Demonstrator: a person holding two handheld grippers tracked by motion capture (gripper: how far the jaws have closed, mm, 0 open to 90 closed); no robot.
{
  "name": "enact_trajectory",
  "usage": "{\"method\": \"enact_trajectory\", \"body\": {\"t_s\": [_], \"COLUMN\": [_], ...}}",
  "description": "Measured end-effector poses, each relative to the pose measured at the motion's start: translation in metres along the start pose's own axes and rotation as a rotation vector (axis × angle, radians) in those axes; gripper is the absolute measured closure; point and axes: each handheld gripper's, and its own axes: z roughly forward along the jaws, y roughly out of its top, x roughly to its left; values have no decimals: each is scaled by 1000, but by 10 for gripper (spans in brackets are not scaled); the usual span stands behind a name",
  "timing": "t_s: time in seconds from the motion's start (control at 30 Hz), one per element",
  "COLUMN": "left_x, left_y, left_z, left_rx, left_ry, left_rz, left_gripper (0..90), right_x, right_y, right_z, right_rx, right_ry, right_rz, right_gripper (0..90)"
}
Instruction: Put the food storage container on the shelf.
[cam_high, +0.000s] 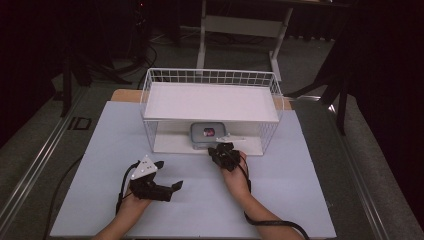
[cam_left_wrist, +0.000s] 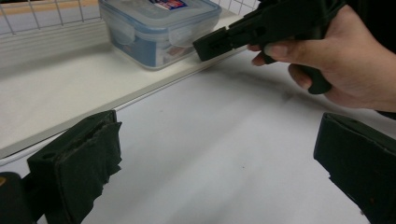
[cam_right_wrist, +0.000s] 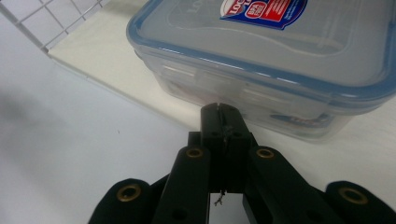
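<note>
A clear plastic container (cam_high: 209, 134) with a blue-rimmed lid and a red label stands on the lower shelf of a white wire rack (cam_high: 210, 102). My right gripper (cam_high: 223, 146) is shut, with nothing seen between its jaws. In the right gripper view its tip (cam_right_wrist: 219, 109) is right at the container's front latch (cam_right_wrist: 224, 88); whether it touches is unclear. My left gripper (cam_high: 169, 175) hovers over the table to the left, jaws wide open and empty. Its pads (cam_left_wrist: 84, 163) frame the bare table, with the container (cam_left_wrist: 159, 25) and the right gripper (cam_left_wrist: 212, 44) ahead.
The rack has wire walls at the back and sides and an upper white shelf (cam_high: 210, 100) over the container. The light table top (cam_high: 300, 190) lies in front of the rack. A cable (cam_high: 275, 224) trails from the right hand. A desk frame stands beyond the table.
</note>
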Motion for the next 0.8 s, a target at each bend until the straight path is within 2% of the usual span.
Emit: {"method": "enact_trajectory", "body": {"t_s": [0.27,0.5,0.73,0.8], "left_x": [-1,-1,-1,0], "left_y": [0,-1,-1,-1], "left_z": [0,0,-2,-2], "left_rx": [2,7,6,-2], "left_ry": [1,-6,-6,-12], "left_rz": [6,8,7,3], "left_gripper": [16,16,16,16], "right_x": [11,12,12,16], "right_y": [8,14,14,12], "right_z": [12,21,23,18], "right_rx": [-8,-8,-3,-3], "right_ry": [15,6,4,21], "right_rz": [-14,-20,-15,-37], "right_gripper": [895,889,879,871]}}
